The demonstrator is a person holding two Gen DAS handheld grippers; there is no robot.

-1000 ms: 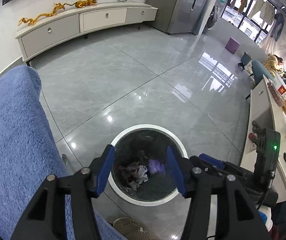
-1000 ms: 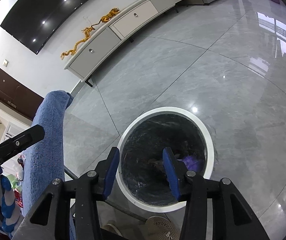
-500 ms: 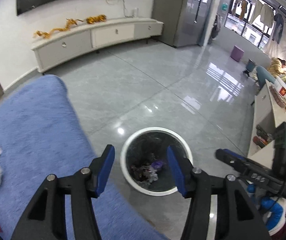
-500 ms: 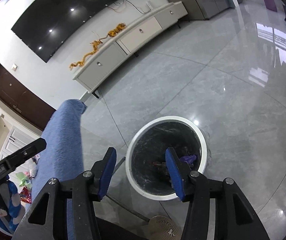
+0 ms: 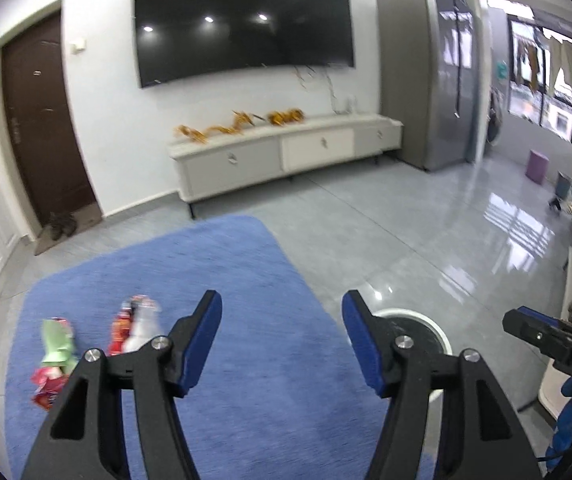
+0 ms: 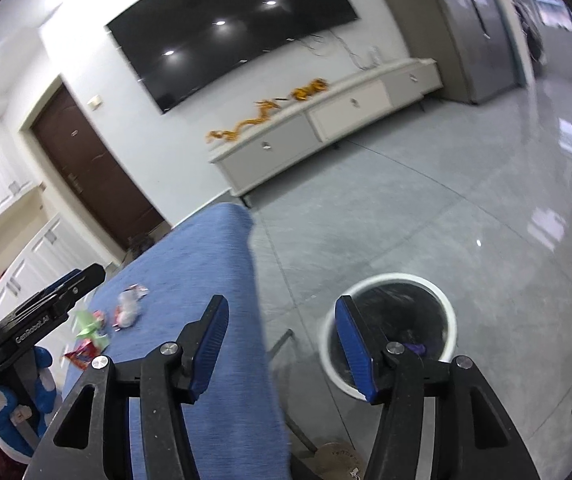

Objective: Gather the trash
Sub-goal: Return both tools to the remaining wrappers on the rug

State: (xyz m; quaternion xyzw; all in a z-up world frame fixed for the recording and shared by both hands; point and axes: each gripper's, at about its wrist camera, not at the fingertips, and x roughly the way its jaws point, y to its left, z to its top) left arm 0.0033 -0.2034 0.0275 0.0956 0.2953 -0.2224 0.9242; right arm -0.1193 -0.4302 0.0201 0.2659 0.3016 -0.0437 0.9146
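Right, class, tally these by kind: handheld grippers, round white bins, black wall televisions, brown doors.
Black grippers with blue pads: 2 (left gripper, right gripper)
Round white bin: 1
Black wall-mounted television: 1
Dark brown door: 1
Total: 5

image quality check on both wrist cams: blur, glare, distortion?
Left wrist: motion blur smears the wrappers and the TV stand; the left gripper itself is sharp; window glare on the floor. Right wrist: same blur on the trash bin, ceiling lights reflected in the TV, strong fisheye bending.
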